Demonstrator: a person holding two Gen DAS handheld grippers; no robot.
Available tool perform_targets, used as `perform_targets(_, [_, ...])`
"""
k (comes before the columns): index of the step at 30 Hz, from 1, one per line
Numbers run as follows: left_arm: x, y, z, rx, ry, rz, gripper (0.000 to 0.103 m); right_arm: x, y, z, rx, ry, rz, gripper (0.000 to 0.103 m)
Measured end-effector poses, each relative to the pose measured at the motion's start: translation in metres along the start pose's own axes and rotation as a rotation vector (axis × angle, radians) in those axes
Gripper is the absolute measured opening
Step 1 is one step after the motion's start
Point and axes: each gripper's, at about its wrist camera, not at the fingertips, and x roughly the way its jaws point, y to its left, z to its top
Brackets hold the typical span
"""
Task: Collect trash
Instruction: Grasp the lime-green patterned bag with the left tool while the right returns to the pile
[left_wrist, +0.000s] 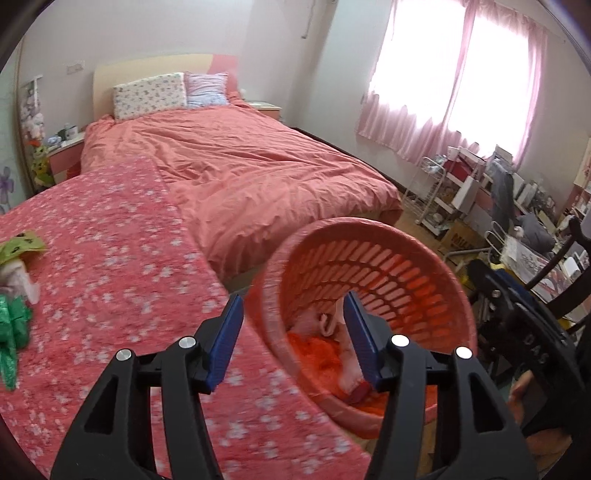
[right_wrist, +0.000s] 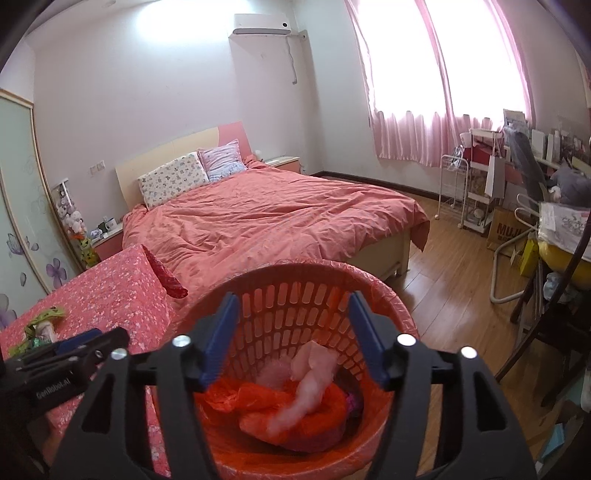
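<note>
An orange slatted trash basket (right_wrist: 295, 295) stands on the floor beside a table with a pink flowered cloth (left_wrist: 110, 258). In it lie an orange plastic bag (right_wrist: 280, 398) and pale pink crumpled trash (right_wrist: 314, 373), blurred as if falling. My right gripper (right_wrist: 291, 325) is open and empty right above the basket. My left gripper (left_wrist: 293, 325) is open and empty over the table's edge next to the basket's rim (left_wrist: 369, 225). Green wrappers (left_wrist: 14, 325) and a crumpled tissue (left_wrist: 16, 280) lie at the table's left; they also show in the right wrist view (right_wrist: 40, 325).
A bed with a salmon duvet (right_wrist: 273, 221) stands behind the table. A white cart (right_wrist: 454, 184), a desk and chairs with clutter (right_wrist: 554, 229) fill the right side. Wooden floor (right_wrist: 454, 280) lies between bed and desk.
</note>
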Motion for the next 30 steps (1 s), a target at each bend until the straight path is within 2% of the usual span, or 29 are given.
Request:
perform_targets(3, [-0.007, 0.011, -0.002, -0.005, -0.011, 0.034, 0.057, -0.002, 0.004, -0.001, -0.002, 0.000, -0.001, 0.070])
perform_targets(15, [-0.043, 0.080, -0.008, -0.082, -0.047, 0.168, 0.059, -0.009, 0.040, -0.006, -0.050, 0.025, 0.052, 0.070])
perform_targets(18, [-0.058, 0.104, -0.008, -0.090, -0.072, 0.234, 0.059, -0.011, 0.058, -0.008, -0.070, 0.033, 0.080, 0.070])
perform_targets(21, [-0.075, 0.139, -0.010, -0.107, -0.099, 0.332, 0.059, -0.013, 0.073, -0.010, -0.088, 0.044, 0.106, 0.070])
perform_targets(26, [-0.088, 0.204, -0.010, -0.185, -0.084, 0.477, 0.058, -0.015, 0.100, -0.019, -0.117, 0.067, 0.156, 0.070])
perform_targets(28, [-0.087, 0.220, -0.011, -0.207, -0.068, 0.513, 0.058, -0.016, 0.110, -0.023, -0.129, 0.078, 0.171, 0.070])
perform_targets(30, [-0.083, 0.235, -0.012, -0.245, -0.041, 0.513, 0.055, -0.016, 0.116, -0.025, -0.141, 0.085, 0.178, 0.070])
